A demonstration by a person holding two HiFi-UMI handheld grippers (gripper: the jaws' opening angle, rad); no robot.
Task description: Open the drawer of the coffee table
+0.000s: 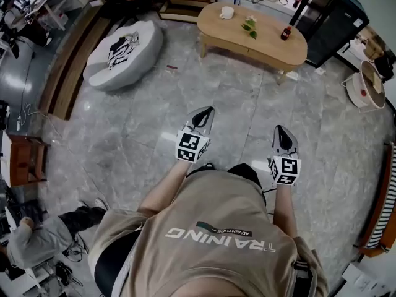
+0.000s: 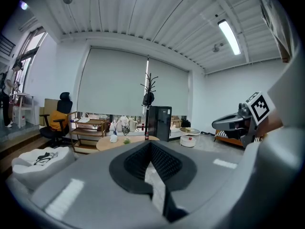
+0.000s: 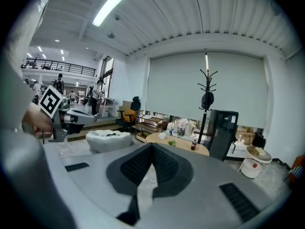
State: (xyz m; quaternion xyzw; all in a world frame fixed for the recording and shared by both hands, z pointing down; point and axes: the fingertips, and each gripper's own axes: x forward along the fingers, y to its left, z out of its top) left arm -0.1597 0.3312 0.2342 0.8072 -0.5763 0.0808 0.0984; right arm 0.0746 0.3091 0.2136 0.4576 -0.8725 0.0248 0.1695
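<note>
My left gripper (image 1: 206,111) and right gripper (image 1: 280,130) are squeezed shut, empty, well apart from the coffee table (image 1: 267,42).

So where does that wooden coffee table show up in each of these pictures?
Head view: coffee table at the top, right of centre.
Left gripper view: coffee table far off, just left of centre.
Right gripper view: coffee table far off, just right of centre.
Shared landmark: the dark bottle standing on it.

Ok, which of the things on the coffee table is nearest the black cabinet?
The dark red-capped bottle, rightmost in the head view; the white cup and green plant sit further left.
</note>
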